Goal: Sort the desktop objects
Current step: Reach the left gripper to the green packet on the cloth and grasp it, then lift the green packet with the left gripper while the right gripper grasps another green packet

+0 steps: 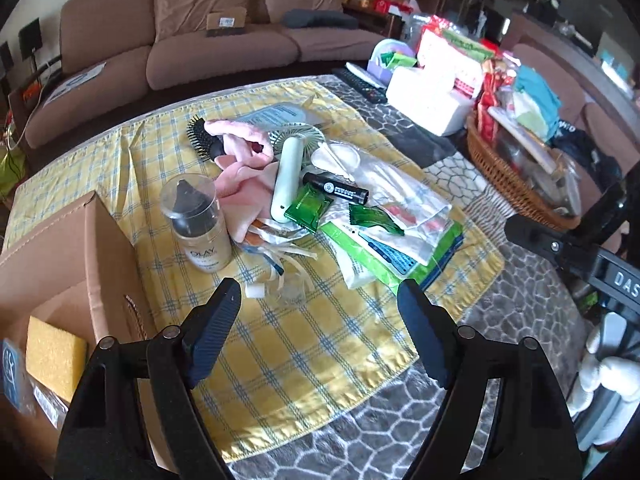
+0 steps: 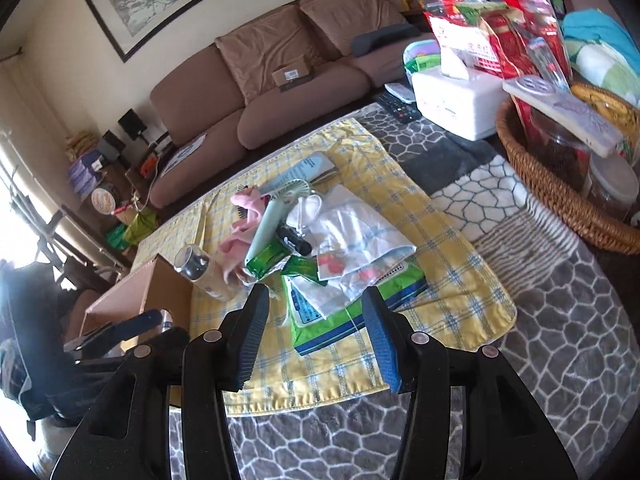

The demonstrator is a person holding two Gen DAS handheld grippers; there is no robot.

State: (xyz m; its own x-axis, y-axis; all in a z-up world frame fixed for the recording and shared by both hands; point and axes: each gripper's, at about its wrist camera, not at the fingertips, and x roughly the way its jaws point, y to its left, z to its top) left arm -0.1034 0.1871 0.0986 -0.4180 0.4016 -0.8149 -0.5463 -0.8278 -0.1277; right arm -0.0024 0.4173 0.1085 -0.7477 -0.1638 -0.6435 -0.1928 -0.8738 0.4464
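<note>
Left tongs (image 1: 320, 292) and right tongs (image 2: 314, 300) gape, empty.

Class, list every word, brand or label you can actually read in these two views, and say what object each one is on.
"OLAY": on the clear pump bottle beside the cardboard box.
"DAS": white letters on the black right-hand device, cut off at the picture edge.
Black tube: white label, too small to read.
Green packets, red bags, sofa parcel label: print blurred, unreadable.
</note>
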